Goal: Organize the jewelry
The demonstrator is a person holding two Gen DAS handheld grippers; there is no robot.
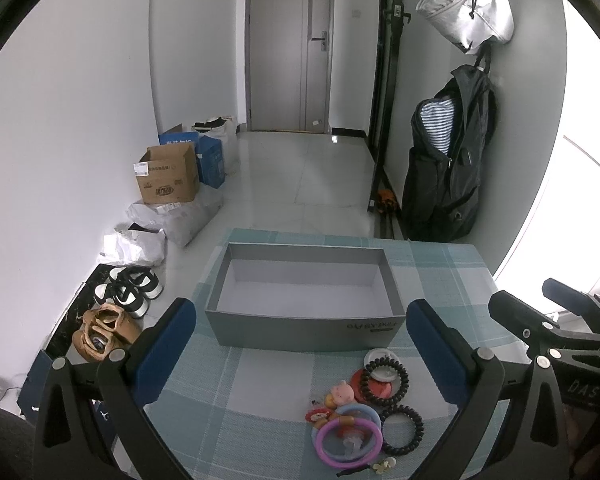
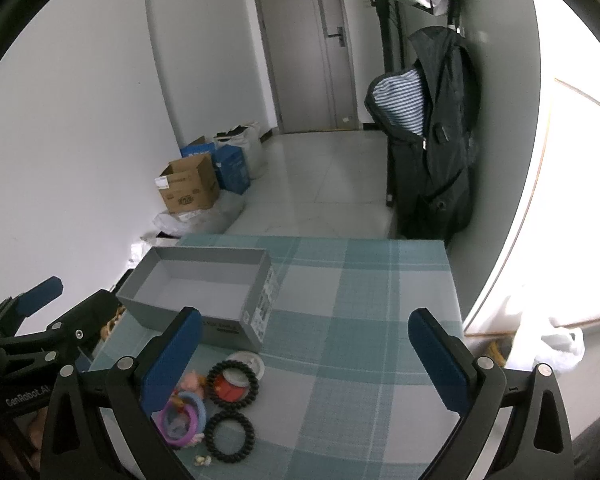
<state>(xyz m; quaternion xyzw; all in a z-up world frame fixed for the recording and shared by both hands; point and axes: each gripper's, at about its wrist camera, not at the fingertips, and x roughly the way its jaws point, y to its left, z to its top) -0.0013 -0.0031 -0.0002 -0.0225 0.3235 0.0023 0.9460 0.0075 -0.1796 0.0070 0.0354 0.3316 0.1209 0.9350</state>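
An empty grey box (image 1: 304, 300) (image 2: 204, 292) stands on the checked tablecloth (image 1: 260, 384) (image 2: 360, 320). In front of it lies a small heap of jewelry: two black coil bands (image 1: 385, 378) (image 2: 233, 384), a purple ring (image 1: 348, 440) (image 2: 180, 426), a blue ring (image 1: 358, 414), a pink pig charm (image 1: 342, 392) (image 2: 192, 382) and a white round piece (image 1: 382, 358) (image 2: 246, 360). My left gripper (image 1: 300, 344) hovers open over the box's near wall. My right gripper (image 2: 306, 350) is open above the cloth, right of the heap.
The table's far edge (image 1: 340, 236) meets a tiled floor. Cardboard and blue boxes (image 1: 168, 176), bags and shoes (image 1: 128, 288) line the left wall. A dark coat (image 1: 448, 168) hangs at the right, and a grey door (image 1: 290, 46) stands at the back.
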